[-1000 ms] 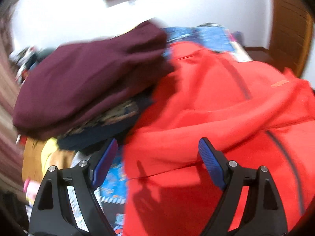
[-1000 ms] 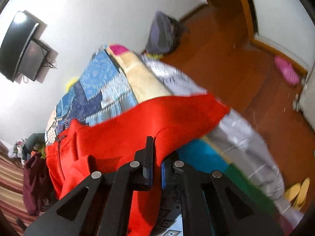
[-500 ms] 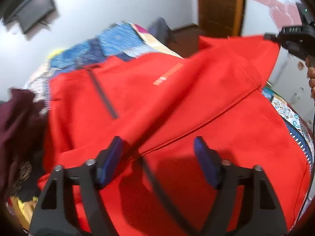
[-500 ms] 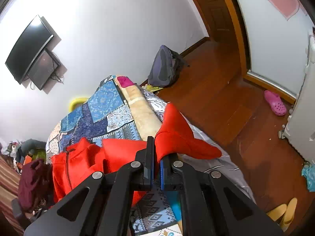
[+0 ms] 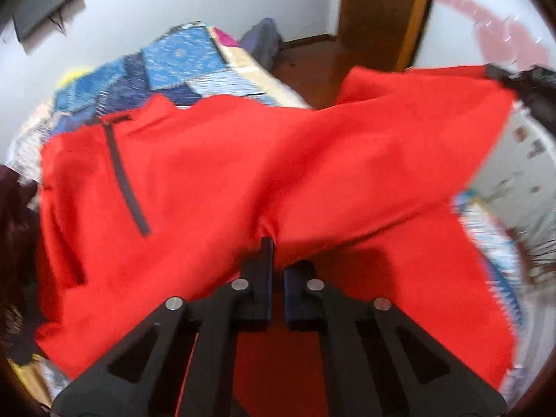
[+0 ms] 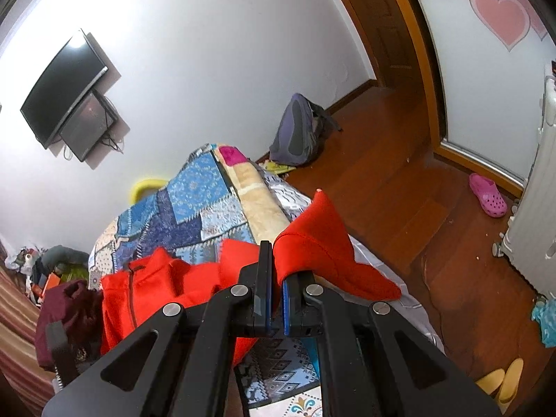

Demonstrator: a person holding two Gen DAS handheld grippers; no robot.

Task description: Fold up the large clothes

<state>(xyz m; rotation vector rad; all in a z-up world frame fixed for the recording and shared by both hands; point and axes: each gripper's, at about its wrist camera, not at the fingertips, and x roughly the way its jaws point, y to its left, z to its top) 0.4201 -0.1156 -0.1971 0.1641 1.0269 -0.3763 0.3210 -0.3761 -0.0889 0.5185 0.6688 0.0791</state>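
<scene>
L gripper (image 5: 276,260) jaws just closed, now pinching red top (image 5: 208,180) fabric | R gripper (image 6: 276,278) clamped on its raised corner | top: smooth, dark zip, spread over patchwork quilt (image 6: 187,208) on bed | backpack (image 6: 299,135) by far wall

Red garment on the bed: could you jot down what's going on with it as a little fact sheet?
garment: red top with a dark zip at the neck
lies on: patchwork bedspread
left gripper: has just been closing, now pinching a fold of the red fabric
right gripper: shut on a corner, held raised
beside it: maroon clothes
on floor: backpack, pink clog
fold: not yet made
</scene>
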